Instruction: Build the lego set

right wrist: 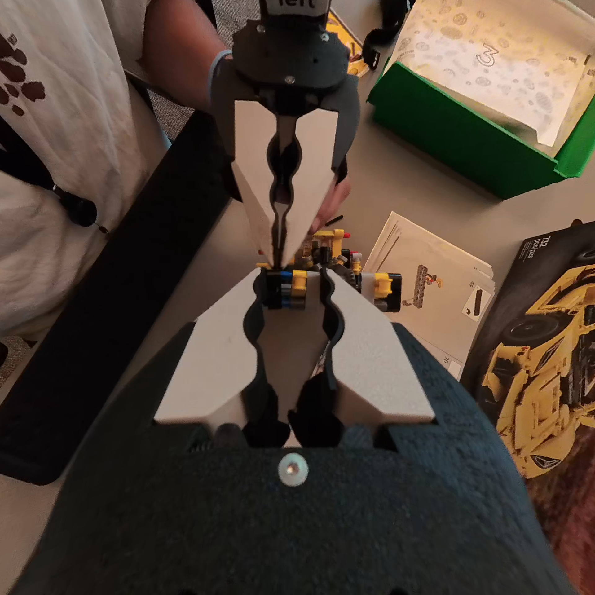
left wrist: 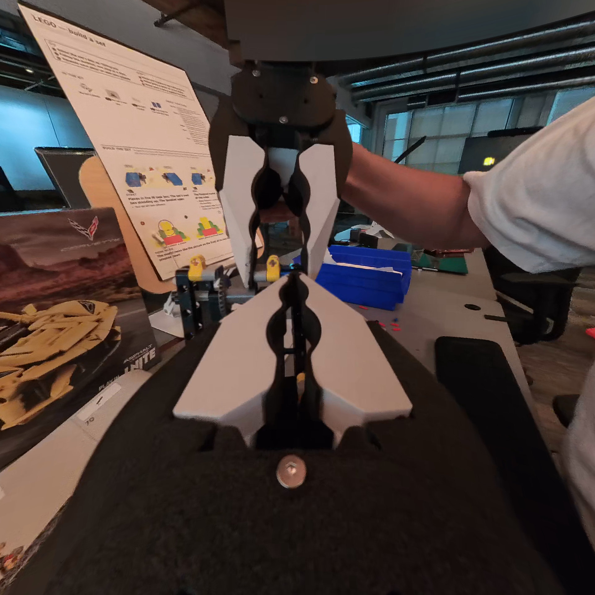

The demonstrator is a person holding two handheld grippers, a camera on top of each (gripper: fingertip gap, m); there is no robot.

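**Printed matter in view: noted, wording not transcribed**

- Instruction board (left wrist: 128, 128), white sheet on wood, propped upright: a bold heading, paragraphs and captioned small pictures are printed on it.
- Set box (left wrist: 64, 306): a flag emblem, a brand name and white lettering are carried above and beside the yellow car picture; a piece count is printed on one edge.
- Booklet (right wrist: 428, 277), lying open: page numbers are seen at the corners.
- Paper bag (right wrist: 483, 64) in the green bin (right wrist: 450, 135): one large numeral is printed.
- Left gripper (right wrist: 277, 262): a white label (right wrist: 294, 4) with dark letters is fixed on its body, cut off by the frame.
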